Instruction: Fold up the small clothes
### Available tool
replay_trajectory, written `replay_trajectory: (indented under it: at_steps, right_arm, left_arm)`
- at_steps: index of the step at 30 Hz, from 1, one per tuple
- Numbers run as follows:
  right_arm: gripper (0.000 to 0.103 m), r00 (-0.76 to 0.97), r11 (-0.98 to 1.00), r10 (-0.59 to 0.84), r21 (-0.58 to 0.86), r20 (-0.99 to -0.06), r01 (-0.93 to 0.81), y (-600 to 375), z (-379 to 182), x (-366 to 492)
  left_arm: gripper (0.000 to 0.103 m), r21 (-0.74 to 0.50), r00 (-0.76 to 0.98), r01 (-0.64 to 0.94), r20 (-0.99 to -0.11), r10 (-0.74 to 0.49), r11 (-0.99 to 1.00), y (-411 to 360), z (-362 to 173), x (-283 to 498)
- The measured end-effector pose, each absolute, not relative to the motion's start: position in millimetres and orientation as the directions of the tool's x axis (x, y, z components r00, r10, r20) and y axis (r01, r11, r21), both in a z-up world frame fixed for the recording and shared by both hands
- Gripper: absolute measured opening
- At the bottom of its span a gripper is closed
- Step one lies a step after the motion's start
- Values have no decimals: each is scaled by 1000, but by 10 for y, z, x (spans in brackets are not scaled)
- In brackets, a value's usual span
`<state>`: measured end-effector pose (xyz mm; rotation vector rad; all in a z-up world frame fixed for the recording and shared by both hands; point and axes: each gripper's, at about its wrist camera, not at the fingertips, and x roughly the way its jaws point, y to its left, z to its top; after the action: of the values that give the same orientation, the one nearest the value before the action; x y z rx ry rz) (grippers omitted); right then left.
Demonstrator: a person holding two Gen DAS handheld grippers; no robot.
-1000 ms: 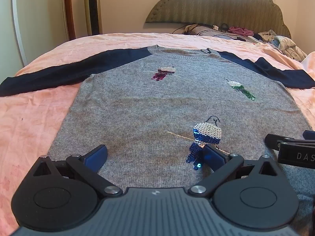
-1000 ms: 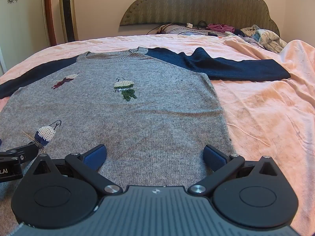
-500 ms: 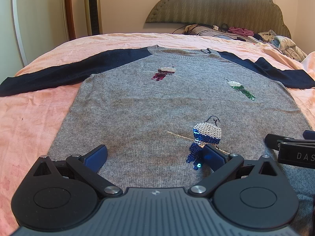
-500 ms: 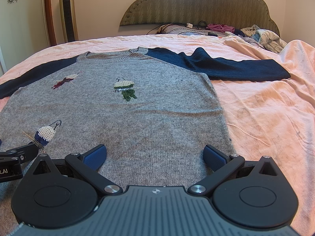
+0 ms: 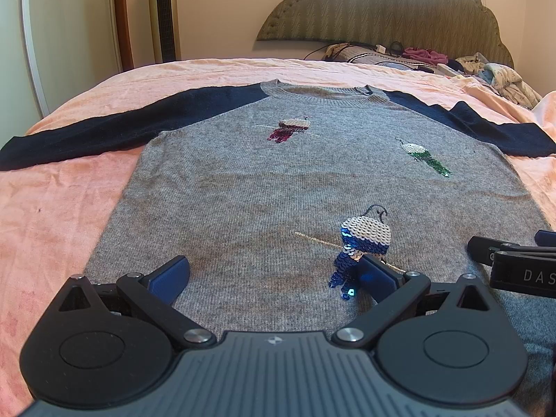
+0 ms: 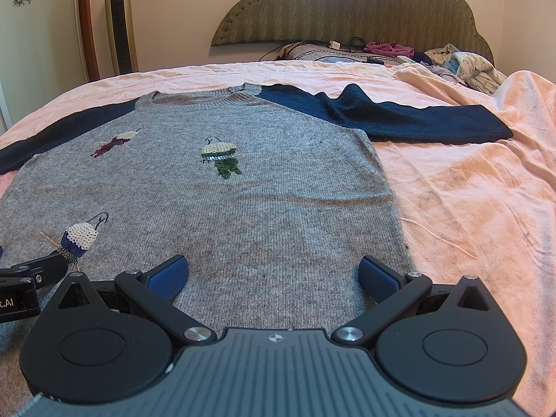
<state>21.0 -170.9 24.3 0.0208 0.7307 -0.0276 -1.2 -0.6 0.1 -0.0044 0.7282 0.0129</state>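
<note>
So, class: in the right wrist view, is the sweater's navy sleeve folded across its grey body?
No: the sleeve lies stretched out on the pink sheet, off the sweater body.

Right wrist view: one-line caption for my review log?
Open right hand-held gripper poised over the hem of a grey sweater spread flat on a pink bedsheet.
</note>
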Motion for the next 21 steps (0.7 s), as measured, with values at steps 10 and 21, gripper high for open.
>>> replay_trajectory:
  at_steps: [10, 21]
  right_arm:
    - [103, 744, 999, -18, 9, -667, 32, -1710, 247, 209]
    - [103, 744, 999, -18, 9, -668, 32, -1710, 247, 209]
  left_arm:
    - [103, 1, 746, -13, -665, 10, 1000, -5, 1, -10]
    - [103, 15, 747, -18, -664, 24, 1000, -38, 7, -49]
